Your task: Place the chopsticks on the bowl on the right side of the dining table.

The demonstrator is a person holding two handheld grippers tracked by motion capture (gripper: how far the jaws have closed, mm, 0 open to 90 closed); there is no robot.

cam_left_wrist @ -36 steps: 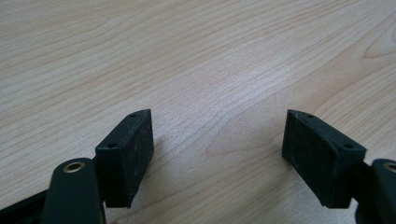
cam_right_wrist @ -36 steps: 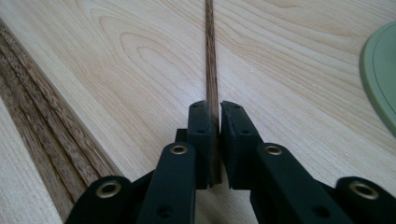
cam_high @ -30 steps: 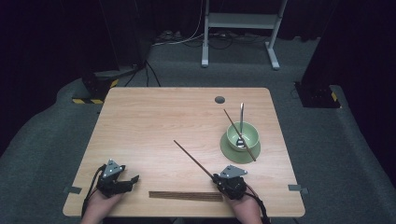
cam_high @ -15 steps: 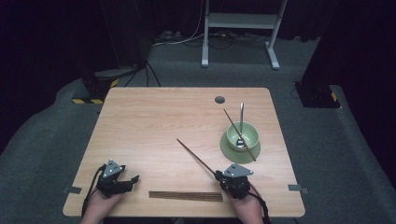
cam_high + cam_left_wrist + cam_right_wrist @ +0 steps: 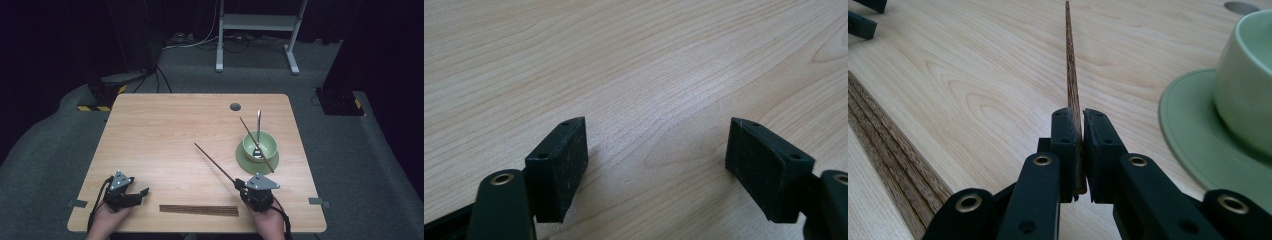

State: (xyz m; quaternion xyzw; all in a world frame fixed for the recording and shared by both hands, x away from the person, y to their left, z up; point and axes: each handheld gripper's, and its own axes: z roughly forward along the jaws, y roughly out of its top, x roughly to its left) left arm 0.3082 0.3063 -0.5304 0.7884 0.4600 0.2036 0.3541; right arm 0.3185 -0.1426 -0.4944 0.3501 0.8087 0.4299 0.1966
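I find my right gripper [image 5: 1078,145] clamped on one chopstick [image 5: 1071,75], which slants up off the bench [image 5: 165,140] just left of the bowl [image 5: 260,145]. The bowl sits on a saucer [image 5: 246,163] and holds a second chopstick [image 5: 250,134] and a spoon [image 5: 259,122]. Spare chopsticks [image 5: 199,210] lie well short of the bowl. My left gripper [image 5: 656,165] stands wide, nothing between its jaws, far left of the bowl.

The right tongs [image 5: 239,184] grip a chopstick [image 5: 215,163] slanting up-left, near the green bowl [image 5: 260,146] on its saucer [image 5: 245,161].
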